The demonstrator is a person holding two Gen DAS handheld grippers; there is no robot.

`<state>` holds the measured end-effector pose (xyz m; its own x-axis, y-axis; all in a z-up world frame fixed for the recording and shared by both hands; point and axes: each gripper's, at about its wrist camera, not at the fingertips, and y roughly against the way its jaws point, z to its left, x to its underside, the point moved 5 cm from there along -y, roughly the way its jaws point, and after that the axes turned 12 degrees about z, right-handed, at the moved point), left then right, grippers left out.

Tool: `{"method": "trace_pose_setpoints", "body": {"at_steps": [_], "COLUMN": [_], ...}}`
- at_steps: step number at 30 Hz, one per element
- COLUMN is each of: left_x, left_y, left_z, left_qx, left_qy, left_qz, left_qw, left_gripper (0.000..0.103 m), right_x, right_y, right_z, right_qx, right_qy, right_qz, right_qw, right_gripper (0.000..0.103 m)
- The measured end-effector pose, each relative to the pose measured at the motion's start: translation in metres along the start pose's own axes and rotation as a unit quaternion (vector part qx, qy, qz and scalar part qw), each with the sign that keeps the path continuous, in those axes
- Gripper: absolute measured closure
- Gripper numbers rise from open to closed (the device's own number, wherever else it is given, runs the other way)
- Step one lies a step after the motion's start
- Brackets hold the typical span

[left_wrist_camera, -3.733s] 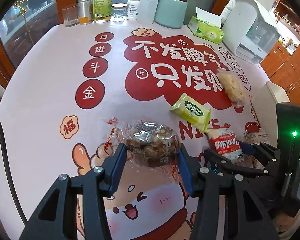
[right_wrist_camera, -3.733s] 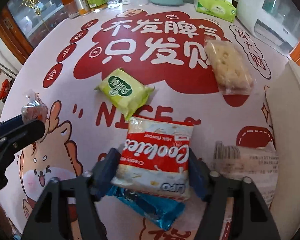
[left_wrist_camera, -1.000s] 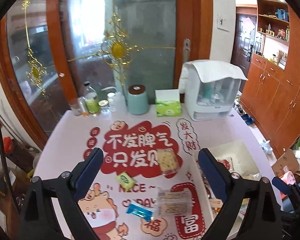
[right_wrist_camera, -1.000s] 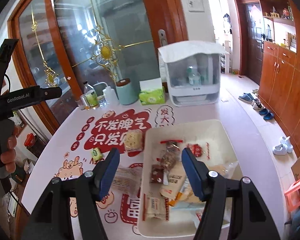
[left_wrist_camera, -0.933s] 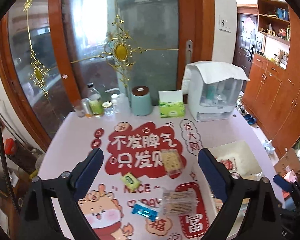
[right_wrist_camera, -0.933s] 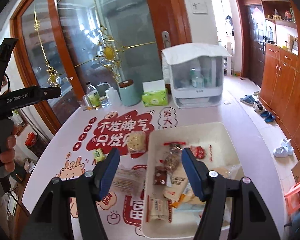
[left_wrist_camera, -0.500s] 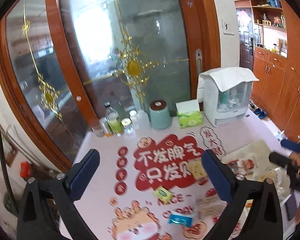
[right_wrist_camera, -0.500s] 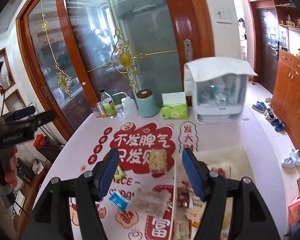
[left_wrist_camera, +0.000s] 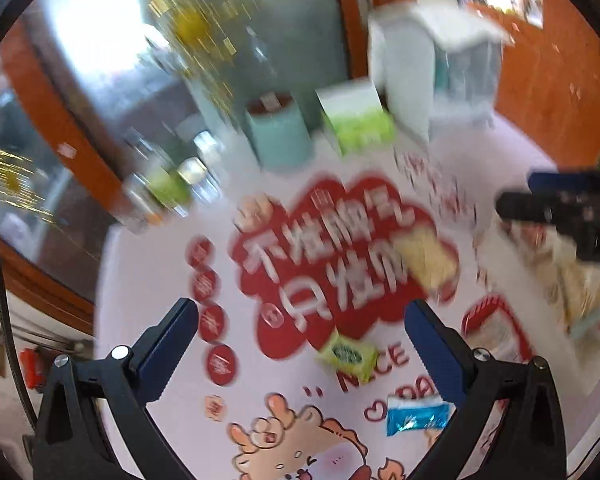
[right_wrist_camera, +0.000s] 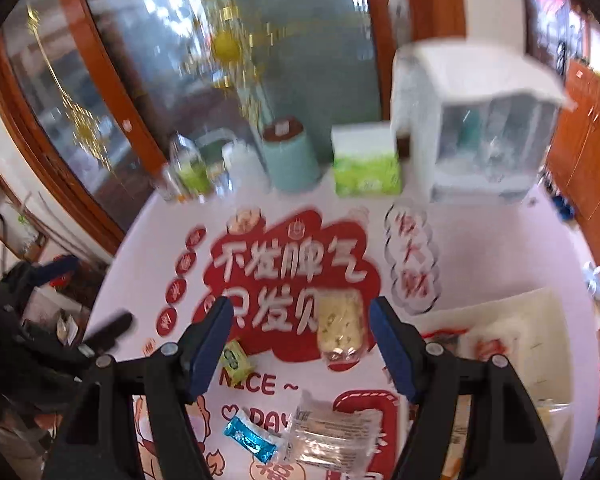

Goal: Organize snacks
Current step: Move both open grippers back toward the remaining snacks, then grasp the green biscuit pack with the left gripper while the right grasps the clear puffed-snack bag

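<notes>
Between the blue-padded jaws of the left gripper [left_wrist_camera: 300, 330] nothing is held; they stand fully spread above the printed pink tablecloth [left_wrist_camera: 148, 264]. The right gripper [right_wrist_camera: 300, 330] is likewise empty, its jaws opening with no item between the pads. Four snacks remain on the cloth: a small green square packet [left_wrist_camera: 346, 356], a blue foil-wrapped bar [left_wrist_camera: 416, 420], a clear pouch of pale crackers [right_wrist_camera: 340, 328] lying on the red lettering, and a flat transparent wrapper [right_wrist_camera: 334, 440] just beside the blue bar. At the right edge, the shallow white tray [right_wrist_camera: 540, 320] already holds several packets, though blur prevents counting them. Jars, a teal canister [right_wrist_camera: 292, 158], a green tissue box [right_wrist_camera: 366, 164] and a white dispenser stand at the far edge, apart from the work. Judgement: sorting is partly complete; four loose items await transfer to the tray.
</notes>
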<state>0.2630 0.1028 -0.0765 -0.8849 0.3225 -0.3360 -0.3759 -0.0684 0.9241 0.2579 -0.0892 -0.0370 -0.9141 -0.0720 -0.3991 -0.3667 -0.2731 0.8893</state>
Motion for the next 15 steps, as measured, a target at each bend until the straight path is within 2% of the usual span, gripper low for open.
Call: {"method": "trace_pose_setpoints", "body": {"at_steps": [4,7,9,15], "left_x": [0.021,0.034,0.040,0.047], "left_y": [-0.077,-0.117,-0.135,-0.170], "left_z": [-0.011,-0.018,-0.022,-0.030], "left_qx": [0.032,0.060,0.070,0.091], "left_qy": [-0.018,-0.021,-0.024,-0.031], "left_qz": [0.055,0.082,0.092,0.113], "left_qw": [0.9978,0.9946,0.9930,0.9889], "left_gripper": [0.001,0.001,0.001,0.001], "right_x": [-0.001,-0.002,-0.001,0.004], "right_y": [-0.066,-0.110,-0.139,-0.186], "right_z": [-0.001,-0.005,-0.011,-0.028], "right_qx": [0.007,0.019,0.031,0.061], "right_qy": [-0.002,-0.008,-0.014,-0.023], "right_qz": [0.064,0.108,0.138,0.186], "right_qw": [0.998,0.994,0.990,0.980], "right_gripper": [0.032,0.032,0.032,0.032]}}
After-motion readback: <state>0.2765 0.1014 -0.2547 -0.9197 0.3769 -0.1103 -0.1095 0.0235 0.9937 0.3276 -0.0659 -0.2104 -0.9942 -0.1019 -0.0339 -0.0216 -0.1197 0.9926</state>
